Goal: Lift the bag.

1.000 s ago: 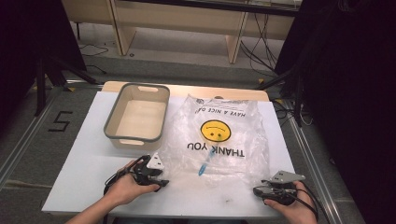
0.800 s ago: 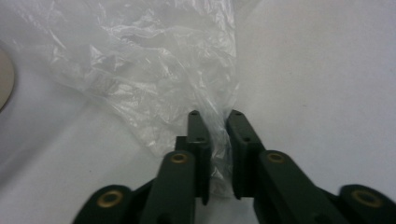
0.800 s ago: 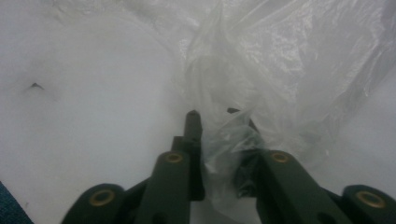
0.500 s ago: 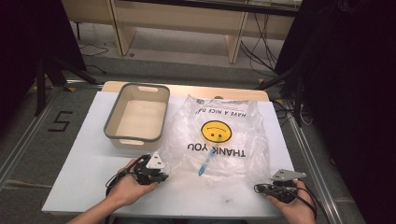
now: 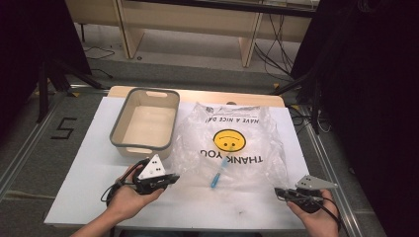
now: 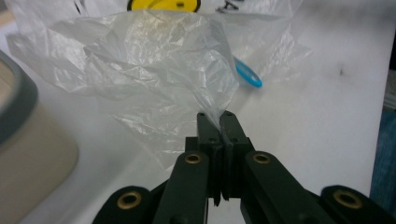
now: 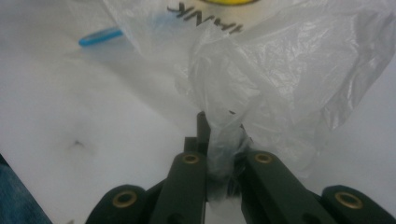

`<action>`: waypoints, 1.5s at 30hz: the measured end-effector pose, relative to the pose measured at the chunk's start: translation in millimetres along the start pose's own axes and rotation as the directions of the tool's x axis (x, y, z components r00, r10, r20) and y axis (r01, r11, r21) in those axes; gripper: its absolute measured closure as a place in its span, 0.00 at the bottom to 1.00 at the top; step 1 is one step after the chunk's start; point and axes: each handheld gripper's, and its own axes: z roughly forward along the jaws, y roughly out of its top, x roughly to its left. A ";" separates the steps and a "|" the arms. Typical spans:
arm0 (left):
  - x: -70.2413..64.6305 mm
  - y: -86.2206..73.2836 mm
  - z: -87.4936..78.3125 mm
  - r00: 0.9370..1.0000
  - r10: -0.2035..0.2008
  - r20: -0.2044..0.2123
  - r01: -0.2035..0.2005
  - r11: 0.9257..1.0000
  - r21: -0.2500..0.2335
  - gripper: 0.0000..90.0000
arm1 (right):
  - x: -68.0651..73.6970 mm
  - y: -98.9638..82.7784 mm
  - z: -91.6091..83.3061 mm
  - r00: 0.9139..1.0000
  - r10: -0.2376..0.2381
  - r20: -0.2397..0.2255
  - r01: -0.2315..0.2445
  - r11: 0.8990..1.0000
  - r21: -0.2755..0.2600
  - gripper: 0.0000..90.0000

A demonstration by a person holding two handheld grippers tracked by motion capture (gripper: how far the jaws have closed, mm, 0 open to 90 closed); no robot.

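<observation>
White tabletop (image 5: 89, 163) carries a clear plastic bag (image 5: 232, 143), each near corner pinched by left tongs (image 6: 217, 116) and right tongs (image 7: 219, 122), presumably to lift its mouth open

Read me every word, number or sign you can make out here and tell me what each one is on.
"THANK YOU": plastic bag, printed upside down under a yellow smiley face.
"HAVE A NICE DAY": same bag, near its far edge, also upside down.
"5": dark mark on the floor left of the table.
Small print near the bag's far corner: too small to read.
</observation>
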 end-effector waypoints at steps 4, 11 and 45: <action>-0.9 10.0 -9.7 1.000 0.023 -0.009 -0.024 0.996 -0.091 0.99 | 0.3 11.7 -11.3 1.000 0.012 0.005 -0.011 0.996 -0.083 0.99; 6.7 26.3 -23.6 0.997 0.043 -0.057 -0.054 0.976 -0.210 0.99 | -3.9 28.5 -21.5 0.999 0.054 -0.004 -0.054 0.983 -0.173 0.99; 38.0 87.0 -31.7 0.961 -0.001 -0.277 -0.140 0.862 -0.488 0.99 | -12.3 96.6 -40.7 0.980 0.141 0.139 -0.052 0.859 -0.509 0.99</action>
